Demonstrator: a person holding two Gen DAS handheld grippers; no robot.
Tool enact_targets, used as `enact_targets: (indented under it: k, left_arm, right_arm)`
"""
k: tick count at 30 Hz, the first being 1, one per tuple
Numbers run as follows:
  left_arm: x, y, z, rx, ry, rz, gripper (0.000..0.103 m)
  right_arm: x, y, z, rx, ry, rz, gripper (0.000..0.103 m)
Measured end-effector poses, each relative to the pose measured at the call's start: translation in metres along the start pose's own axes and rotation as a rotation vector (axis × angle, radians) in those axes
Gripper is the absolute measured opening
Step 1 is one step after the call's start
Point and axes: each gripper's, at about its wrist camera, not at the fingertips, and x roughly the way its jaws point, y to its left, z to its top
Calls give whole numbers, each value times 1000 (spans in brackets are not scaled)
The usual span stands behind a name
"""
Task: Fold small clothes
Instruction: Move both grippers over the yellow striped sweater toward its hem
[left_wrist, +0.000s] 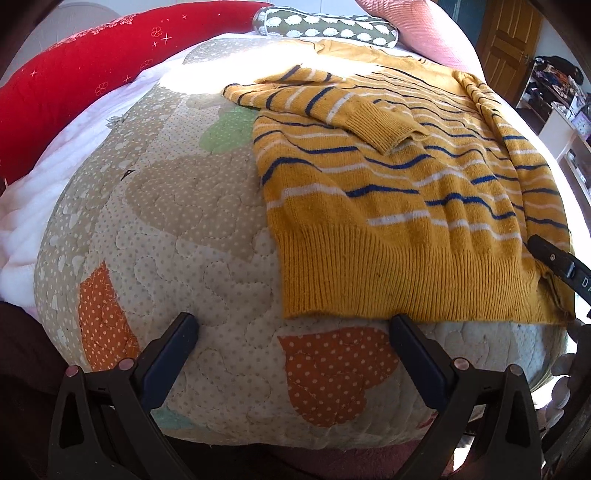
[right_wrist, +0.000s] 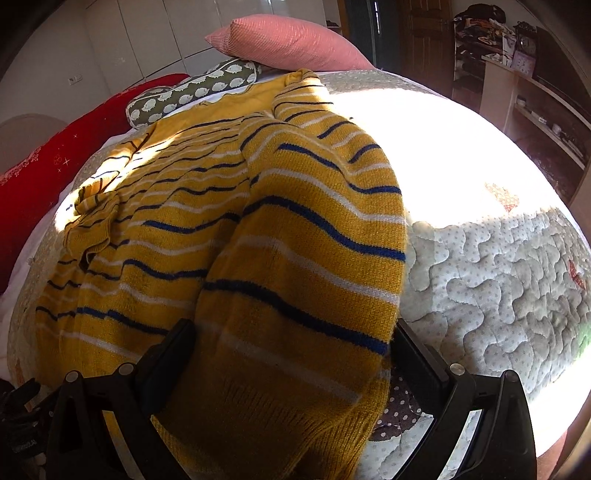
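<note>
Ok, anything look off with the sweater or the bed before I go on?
Nothing damaged or spilled. The yellow striped sweater lies on the quilt, rippled across the body, left sleeve folded in. The right sleeve drapes between the right gripper's open fingers.

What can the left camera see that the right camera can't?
Only the left wrist view shows the orange dotted heart patches on the quilt, and the open left tool hanging over bare quilt. Only the right wrist view shows the right tool with a sweater sleeve lying between its fingers. Both show the yellow striped sweater, red cushion and hedgehog pillow.
</note>
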Motion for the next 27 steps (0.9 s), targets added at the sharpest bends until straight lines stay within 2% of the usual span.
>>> enact_targets:
  k: [4, 8, 10, 13, 17, 18, 23, 27]
  left_arm:
    - [-11, 3, -8, -16, -25, -29, 103]
    - [-31, 15, -11, -61, -66, -98, 103]
    - [-43, 19, -13, -63, -103, -96, 103]
    - [-52, 23, -12, -64, -132, -86, 103]
    - [-51, 31, -12, -102, -121, -127, 103]
    - [-51, 32, -11, -108, -118, -128, 103]
    - [-55, 30, -13, -98, -132, -79, 103]
    - [-62, 22, -14, -80, -149, -42, 103]
  right_arm:
    - [0, 5, -2, -69, 12, -15, 103]
    - [-3, -2, 4, -90, 53, 46, 103]
    - [-10, -8, 4, -90, 59, 79, 103]
    - [-29, -19, -1, -77, 30, 80, 102]
    - [-59, -41, -11, -36, -35, 31, 89]
    - [-63, -47, -12, -28, -32, 20, 86]
    - [-74, -69, -17, 26, -42, 28, 86]
    - [-81, -65, -24, 20, -68, 41, 86]
